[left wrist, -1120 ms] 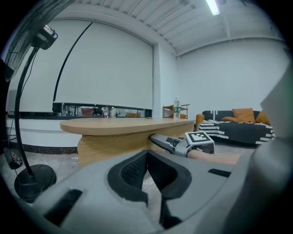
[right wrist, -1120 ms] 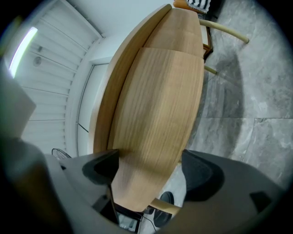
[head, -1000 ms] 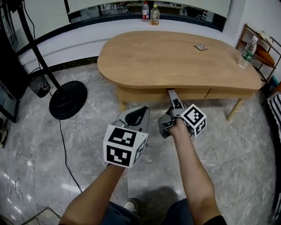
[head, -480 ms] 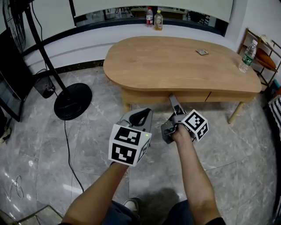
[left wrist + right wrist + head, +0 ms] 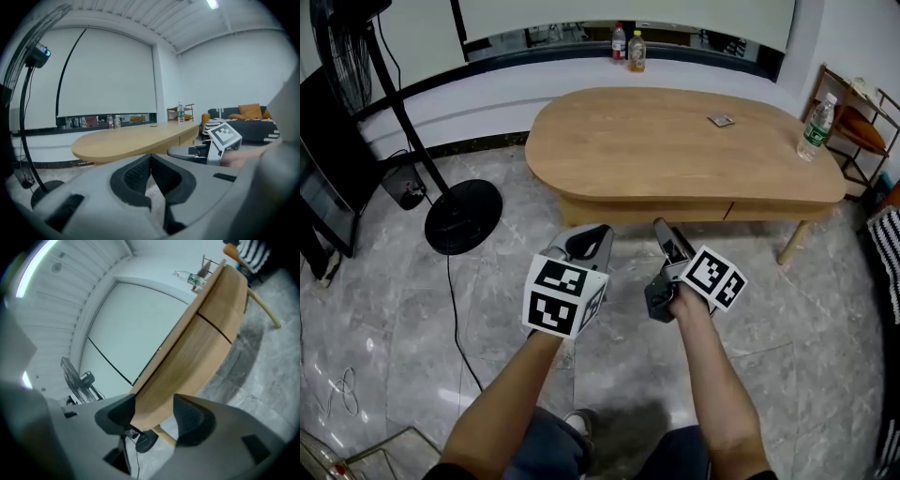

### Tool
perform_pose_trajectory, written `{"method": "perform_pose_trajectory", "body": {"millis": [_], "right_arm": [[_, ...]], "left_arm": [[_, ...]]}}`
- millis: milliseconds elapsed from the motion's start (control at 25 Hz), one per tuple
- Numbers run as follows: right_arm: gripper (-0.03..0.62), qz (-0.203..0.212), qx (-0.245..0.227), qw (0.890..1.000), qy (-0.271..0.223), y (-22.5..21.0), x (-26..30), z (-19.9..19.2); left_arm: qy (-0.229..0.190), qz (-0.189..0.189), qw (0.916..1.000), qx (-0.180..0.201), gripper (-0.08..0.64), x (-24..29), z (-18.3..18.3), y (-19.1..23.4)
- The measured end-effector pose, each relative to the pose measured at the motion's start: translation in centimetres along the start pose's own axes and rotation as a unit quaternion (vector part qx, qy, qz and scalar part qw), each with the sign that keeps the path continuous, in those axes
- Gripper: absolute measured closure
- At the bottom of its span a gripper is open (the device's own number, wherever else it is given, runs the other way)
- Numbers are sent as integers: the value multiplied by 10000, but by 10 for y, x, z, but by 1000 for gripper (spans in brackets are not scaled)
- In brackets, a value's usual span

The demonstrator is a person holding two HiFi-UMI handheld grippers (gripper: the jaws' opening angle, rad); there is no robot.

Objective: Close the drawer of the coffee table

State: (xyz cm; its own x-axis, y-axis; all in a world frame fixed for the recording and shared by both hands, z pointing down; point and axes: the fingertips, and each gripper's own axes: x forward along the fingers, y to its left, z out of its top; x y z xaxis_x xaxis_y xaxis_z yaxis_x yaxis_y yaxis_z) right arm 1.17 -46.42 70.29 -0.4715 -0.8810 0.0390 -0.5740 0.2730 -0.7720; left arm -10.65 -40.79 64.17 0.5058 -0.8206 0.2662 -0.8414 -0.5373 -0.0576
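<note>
The wooden coffee table (image 5: 675, 141) stands ahead, and its drawer front (image 5: 675, 210) sits flush with the apron. A thin seam (image 5: 213, 326) marks that drawer's edge in the right gripper view. My right gripper (image 5: 659, 227) hovers just short of the table's front, pointing level at it. Its jaws (image 5: 154, 411) are closing, with a gap still between the pads and nothing in it. My left gripper (image 5: 596, 236) floats beside it to the left, also off the table. The left gripper's (image 5: 151, 157) pads meet at the tip and hold nothing.
A floor fan's round base (image 5: 464, 202) and its cable lie on the marble floor to the left. Two bottles (image 5: 630, 47) stand on the far ledge and a water bottle (image 5: 811, 127) on a rack at the right. A small flat item (image 5: 721, 120) rests on the tabletop.
The right gripper has drawn back a little from the table's front and rolled. Both grippers have risen slightly.
</note>
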Motion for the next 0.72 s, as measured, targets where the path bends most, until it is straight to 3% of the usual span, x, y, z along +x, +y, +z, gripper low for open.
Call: {"method": "perform_pose_trajectory", "body": {"millis": [120, 320, 720], "right_arm": [[401, -122, -457, 9988, 99, 30, -10, 23], [445, -223, -1065, 9935, 331, 101, -11, 69], [525, -118, -2130, 9736, 816, 299, -1, 173]], "left_arm": [[55, -8, 10000, 63, 554, -11, 35, 6], [167, 16, 9998, 50, 552, -34, 107, 21], [245, 130, 9994, -225, 554, -104, 283, 66]]}}
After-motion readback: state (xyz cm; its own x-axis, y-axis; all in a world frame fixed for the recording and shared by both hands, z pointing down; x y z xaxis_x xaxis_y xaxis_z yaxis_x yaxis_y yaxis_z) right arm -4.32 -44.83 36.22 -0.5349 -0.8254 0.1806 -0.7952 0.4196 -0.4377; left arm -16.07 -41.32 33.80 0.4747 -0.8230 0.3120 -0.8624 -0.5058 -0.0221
